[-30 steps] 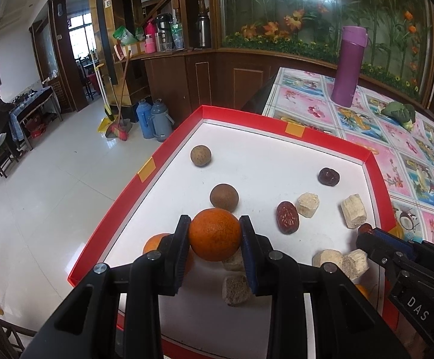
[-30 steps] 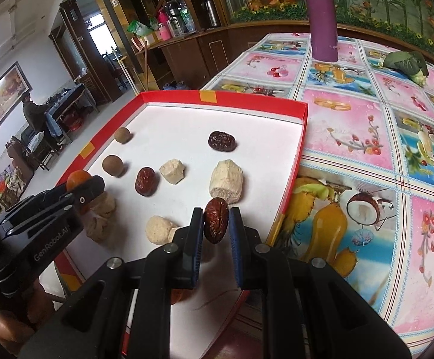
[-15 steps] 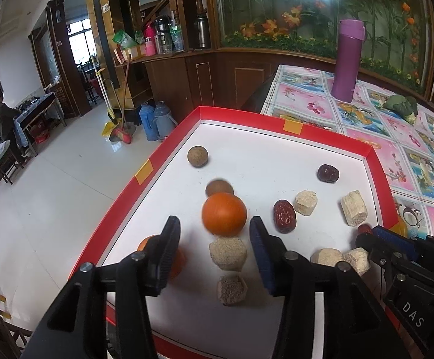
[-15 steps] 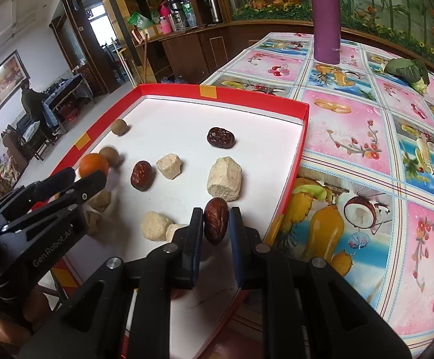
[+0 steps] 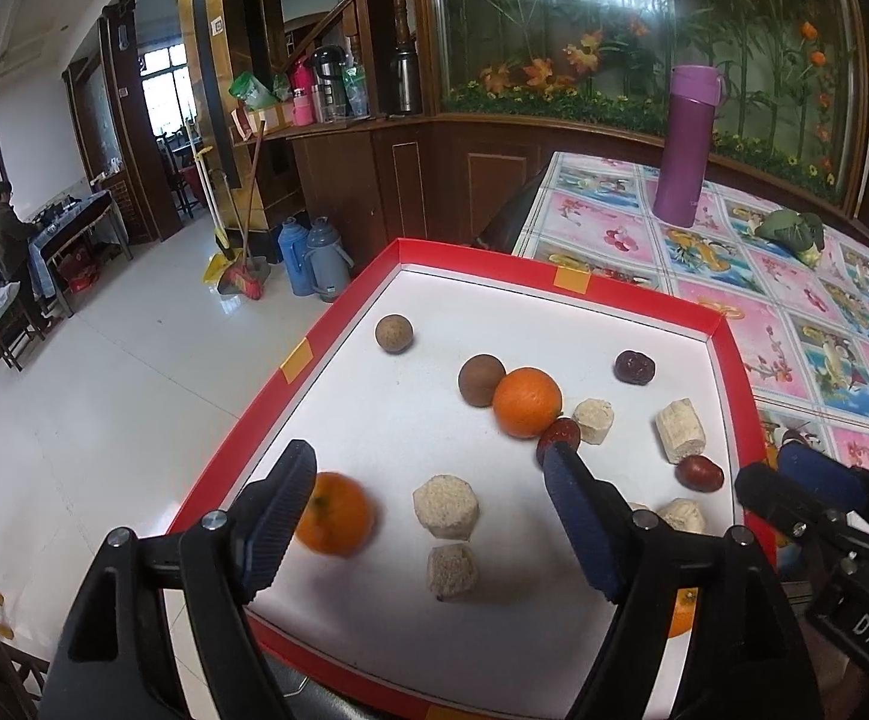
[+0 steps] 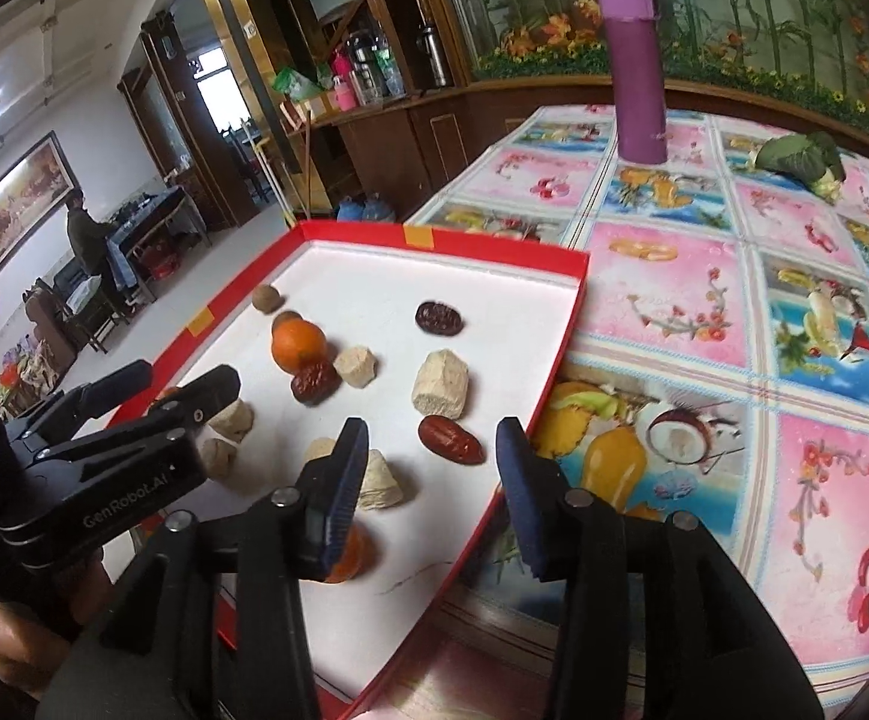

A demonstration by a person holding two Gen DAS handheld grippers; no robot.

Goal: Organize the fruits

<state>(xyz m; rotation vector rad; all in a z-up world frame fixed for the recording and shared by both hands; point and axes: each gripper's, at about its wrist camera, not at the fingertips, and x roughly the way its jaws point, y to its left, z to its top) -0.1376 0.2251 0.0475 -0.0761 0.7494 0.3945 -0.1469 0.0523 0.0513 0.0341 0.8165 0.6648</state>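
Note:
A red-rimmed white tray [image 5: 338, 324] [image 6: 566, 324] holds the fruit. An orange [image 5: 526, 402] [image 6: 298, 345] rests mid-tray against a brown ball [image 5: 481, 380] and a red date [image 5: 559, 435] [image 6: 315, 383]. A second orange [image 5: 335, 513] lies by my left gripper's left finger. My left gripper [image 5: 428, 474] is open and empty above the near tray. My right gripper [image 6: 431, 450] is open; a red date [image 6: 451, 439] [image 5: 698, 473] lies on the tray just beyond its fingertips. A dark date [image 5: 634, 366] [image 6: 439, 318] sits further back.
Beige chunks [image 5: 445, 507] [image 6: 441, 383] are scattered over the tray, and a third orange [image 6: 350, 552] lies under my right gripper's left finger. A purple bottle [image 5: 687, 144] and a green bundle [image 6: 800, 159] stand on the patterned tablecloth. The tray's left side overhangs the floor.
My left gripper let go of the orange, which rolled back against the brown ball and date. My right gripper opened and the red date now lies on the tray.

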